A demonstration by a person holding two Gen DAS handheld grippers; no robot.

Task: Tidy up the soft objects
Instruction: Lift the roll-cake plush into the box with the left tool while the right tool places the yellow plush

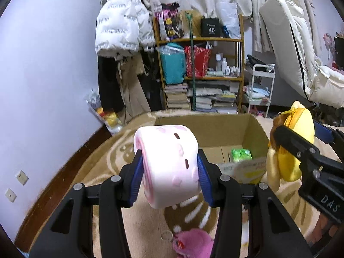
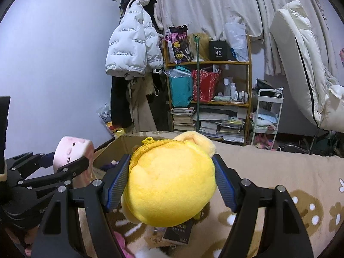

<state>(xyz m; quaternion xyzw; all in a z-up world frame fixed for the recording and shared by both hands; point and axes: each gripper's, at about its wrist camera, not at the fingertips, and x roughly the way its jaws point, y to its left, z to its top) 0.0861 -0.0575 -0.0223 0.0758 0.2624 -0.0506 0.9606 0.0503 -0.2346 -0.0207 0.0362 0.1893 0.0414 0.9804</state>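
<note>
Fuzzy yellow plush (image 2: pixel 169 185), matt cardboard box (image 1: pixel 255 133) (plainly unprinted).

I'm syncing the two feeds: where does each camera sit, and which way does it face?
Left wrist: on the left gripper, looking along its fingers at the pink plush, with the cardboard box beyond.
Right wrist: on the right gripper, looking along its fingers at the yellow plush.
Shared: each shows the other gripper, the box and the bookshelf.
</note>
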